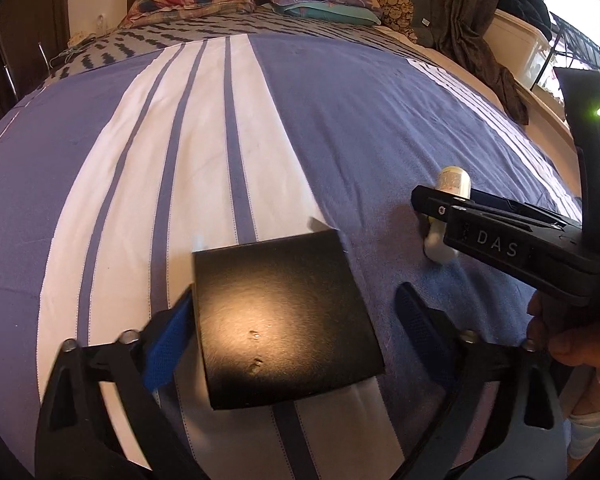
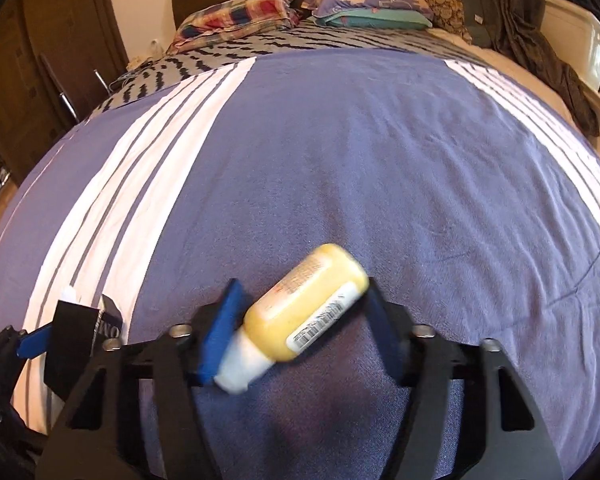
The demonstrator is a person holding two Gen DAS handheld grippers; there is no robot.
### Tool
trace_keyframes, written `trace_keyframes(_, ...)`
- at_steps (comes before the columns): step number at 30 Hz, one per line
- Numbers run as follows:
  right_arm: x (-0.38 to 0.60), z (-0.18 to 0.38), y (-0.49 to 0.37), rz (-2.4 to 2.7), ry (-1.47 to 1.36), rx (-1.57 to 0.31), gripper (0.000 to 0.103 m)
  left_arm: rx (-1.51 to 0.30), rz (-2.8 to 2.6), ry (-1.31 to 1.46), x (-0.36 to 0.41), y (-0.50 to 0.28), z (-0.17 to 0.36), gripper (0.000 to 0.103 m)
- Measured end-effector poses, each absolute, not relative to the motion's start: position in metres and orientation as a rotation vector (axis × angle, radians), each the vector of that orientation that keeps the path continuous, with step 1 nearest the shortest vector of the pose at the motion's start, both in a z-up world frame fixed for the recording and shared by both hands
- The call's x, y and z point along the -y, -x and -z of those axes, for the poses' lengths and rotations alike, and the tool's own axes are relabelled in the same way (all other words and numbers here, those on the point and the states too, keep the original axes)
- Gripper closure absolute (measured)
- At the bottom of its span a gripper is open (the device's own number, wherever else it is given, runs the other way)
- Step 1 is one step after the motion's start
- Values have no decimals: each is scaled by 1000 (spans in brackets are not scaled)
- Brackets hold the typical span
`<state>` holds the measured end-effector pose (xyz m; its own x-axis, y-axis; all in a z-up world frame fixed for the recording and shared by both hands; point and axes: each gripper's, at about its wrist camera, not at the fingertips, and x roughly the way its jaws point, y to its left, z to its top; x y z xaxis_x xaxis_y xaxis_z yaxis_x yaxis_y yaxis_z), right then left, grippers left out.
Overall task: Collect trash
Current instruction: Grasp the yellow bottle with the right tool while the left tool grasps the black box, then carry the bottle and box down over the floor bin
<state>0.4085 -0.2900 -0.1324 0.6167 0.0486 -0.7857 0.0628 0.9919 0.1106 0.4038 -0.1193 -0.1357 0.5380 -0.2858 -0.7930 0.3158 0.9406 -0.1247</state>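
Between my right gripper's (image 2: pixel 296 328) blue pads lies a yellow plastic bottle (image 2: pixel 306 306), jaws touching it; my left gripper (image 1: pixel 296 312) straddles a black cardboard box (image 1: pixel 280 328) unclamped, both on the striped bedspread (image 2: pixel 340 140) for collecting.

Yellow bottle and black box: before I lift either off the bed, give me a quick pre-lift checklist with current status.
1. Yellow bottle lies between the right gripper fingers: ok.
2. Right pads pressing on the bottle: cannot tell; left pad is at its white cap, the other at its far end, picture blurred.
3. Bottle square to the fingers: not ok, it lies diagonally.
4. Black box between the left gripper fingers: ok.
5. Left pads on the box: not ok; left pad touches, right finger stands clear.
6. Blue striped bedspread free of other items near the bottle: ok.
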Motion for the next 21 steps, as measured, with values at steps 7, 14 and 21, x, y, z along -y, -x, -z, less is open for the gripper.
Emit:
trace_keyframes(7,276,129,-397,-23,-48,-925,48,-939,343,-53,109,-390,135,32)
trace_keyframes(14,255,120,-352,-63,52,-914,48,-930,372,-52,93,-348,133,33)
trace_keyframes(21,246,112,-290,-81,55,-891,48,-929,384,-39,77,-297,130,33)
